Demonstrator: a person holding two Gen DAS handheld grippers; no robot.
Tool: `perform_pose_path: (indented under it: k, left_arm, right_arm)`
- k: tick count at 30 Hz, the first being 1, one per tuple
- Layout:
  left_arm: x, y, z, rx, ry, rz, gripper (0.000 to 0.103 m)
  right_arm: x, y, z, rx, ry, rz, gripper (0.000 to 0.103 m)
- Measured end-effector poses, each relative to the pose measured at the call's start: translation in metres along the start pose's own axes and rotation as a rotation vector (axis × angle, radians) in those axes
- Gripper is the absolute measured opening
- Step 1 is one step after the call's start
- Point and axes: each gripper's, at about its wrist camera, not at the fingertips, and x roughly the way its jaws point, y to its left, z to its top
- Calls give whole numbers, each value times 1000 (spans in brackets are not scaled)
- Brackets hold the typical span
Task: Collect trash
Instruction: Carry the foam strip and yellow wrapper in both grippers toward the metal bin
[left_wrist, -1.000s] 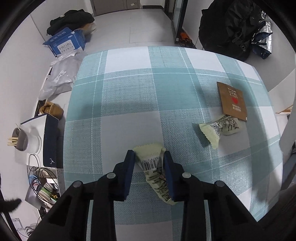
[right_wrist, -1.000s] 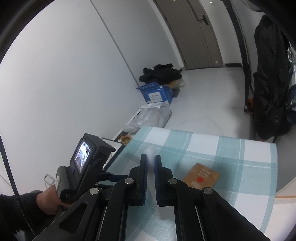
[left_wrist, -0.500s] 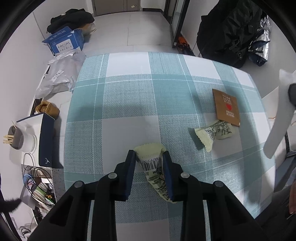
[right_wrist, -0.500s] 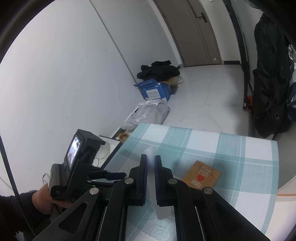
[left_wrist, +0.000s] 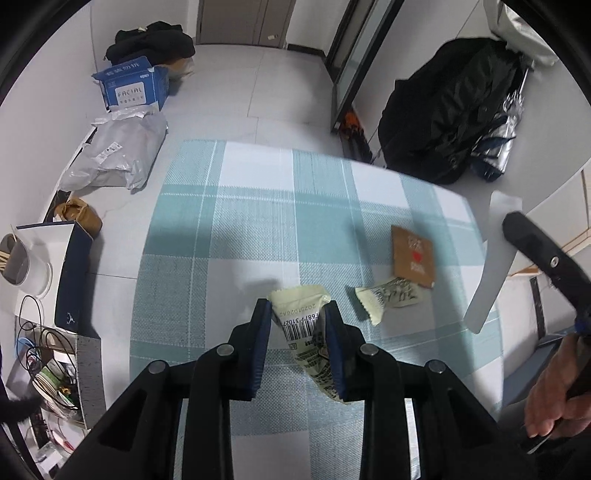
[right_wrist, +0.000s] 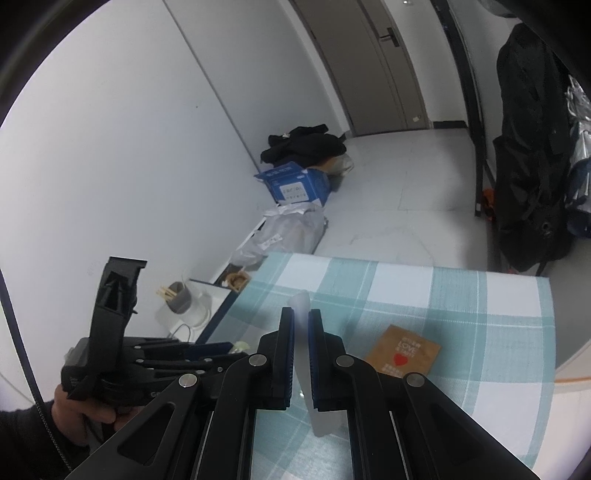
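The left gripper (left_wrist: 297, 326) fills the lower middle of its own view, pointing steeply down, jaws nearly together and pressing a pale wrapper (left_wrist: 303, 325) between the pads. The right gripper (right_wrist: 301, 354) sits at lower centre of its view, jaws almost closed on a thin white sheet (right_wrist: 308, 369). A bare hand (right_wrist: 79, 410) at lower left grasps the left gripper's handle.

You see a checked tablecloth (left_wrist: 236, 229) on the table, floor beyond its far edge. Blue box (left_wrist: 133, 90) and grey mailer bag (left_wrist: 114, 155) off its far left corner, black clothes (left_wrist: 155, 37) behind them. Black bag (left_wrist: 450, 110) off the far right corner.
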Motion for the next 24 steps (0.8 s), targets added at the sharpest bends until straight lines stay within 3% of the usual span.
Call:
perform_pose_path:
  k: [6, 17, 24]
  left_arm:
    - [-21, 3, 0, -12, -64, -29, 24]
    - [-63, 1, -8, -19, -176, -91, 24]
    - [-97, -8, -12, -42, -287, -134, 24]
  right_arm:
    - [-10, 8, -5, 66, -5, 17, 6]
    - [-50, 42, -13, 42, -63, -14, 6]
    - [-85, 56, -18, 34, -100, -57, 6]
